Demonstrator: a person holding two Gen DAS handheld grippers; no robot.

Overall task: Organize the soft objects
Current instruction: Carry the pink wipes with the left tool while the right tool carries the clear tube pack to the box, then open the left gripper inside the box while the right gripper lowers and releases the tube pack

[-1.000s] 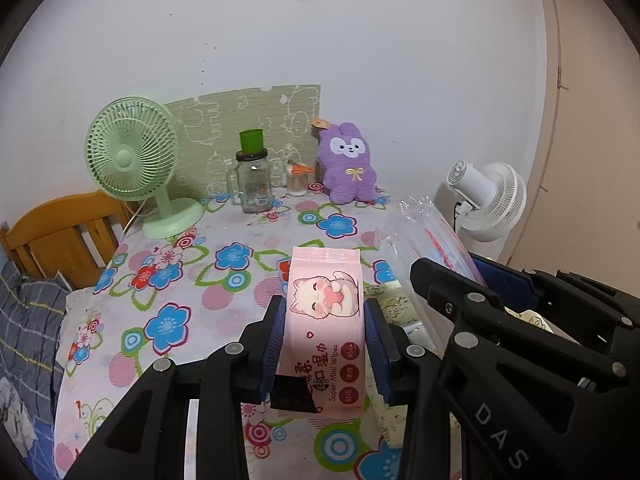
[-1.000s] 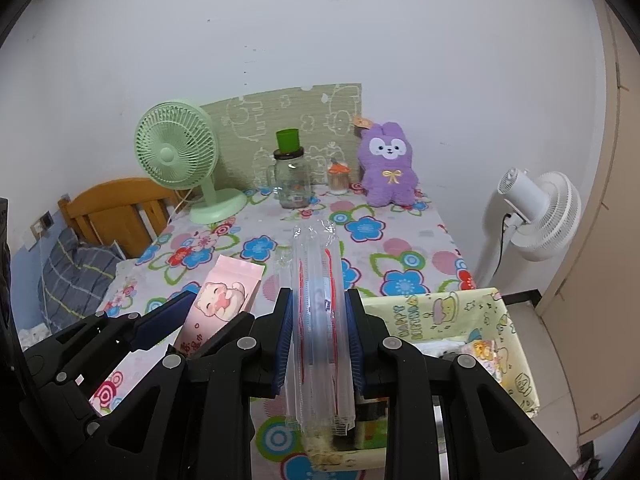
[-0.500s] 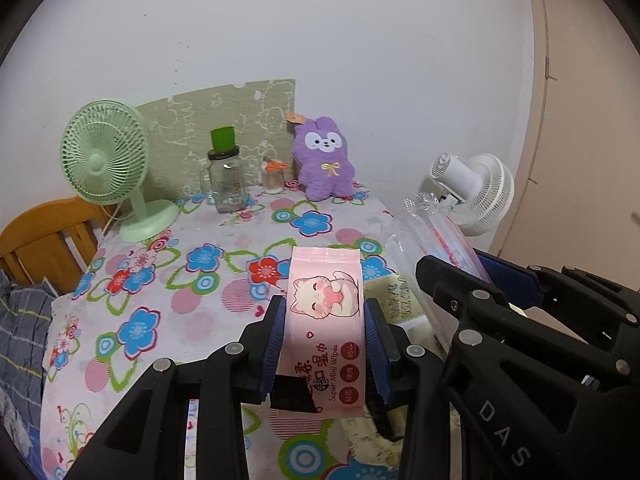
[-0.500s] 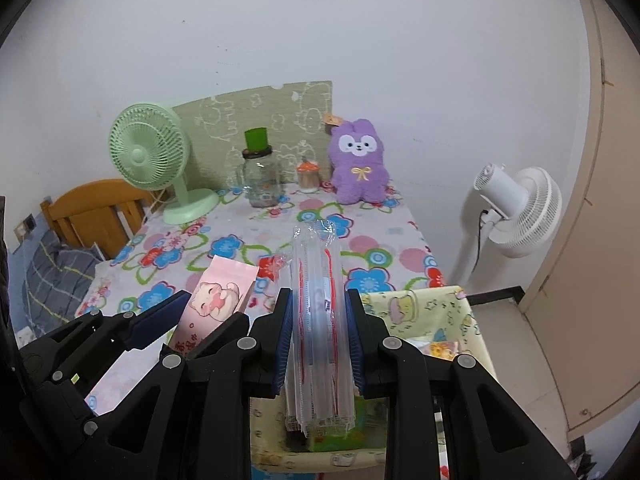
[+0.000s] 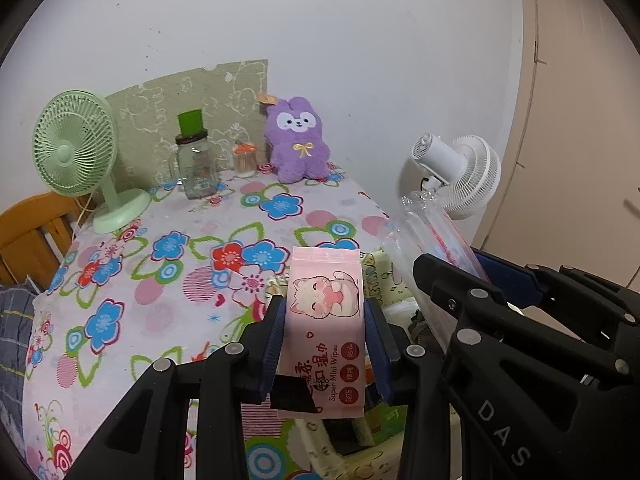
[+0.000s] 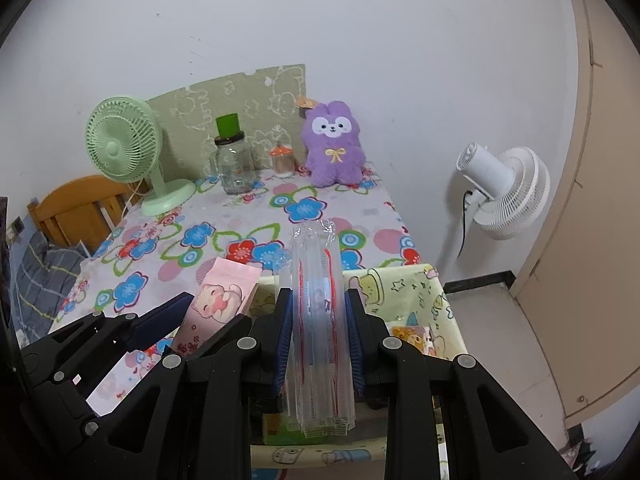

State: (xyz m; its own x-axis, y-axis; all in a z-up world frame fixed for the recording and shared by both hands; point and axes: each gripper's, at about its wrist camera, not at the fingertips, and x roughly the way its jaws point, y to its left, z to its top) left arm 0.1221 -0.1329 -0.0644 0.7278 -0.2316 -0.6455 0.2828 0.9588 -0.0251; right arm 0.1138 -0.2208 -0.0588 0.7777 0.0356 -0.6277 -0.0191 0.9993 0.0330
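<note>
Both my grippers hold soft packs above the yellow bin.

My left gripper (image 5: 325, 344) pinches the pink wipes pack (image 5: 325, 320) upright between its blue pads. My right gripper (image 6: 318, 340) clamps a clear plastic pack (image 6: 318, 320) on edge. Both hang over the bin (image 6: 420, 292) at the floral table's (image 6: 248, 216) near edge, side by side. The purple plush (image 6: 335, 140) sits far back by the wall.

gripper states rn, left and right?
Left gripper: closed on the pink wipes pack.
Right gripper: closed on the clear plastic pack.
</note>
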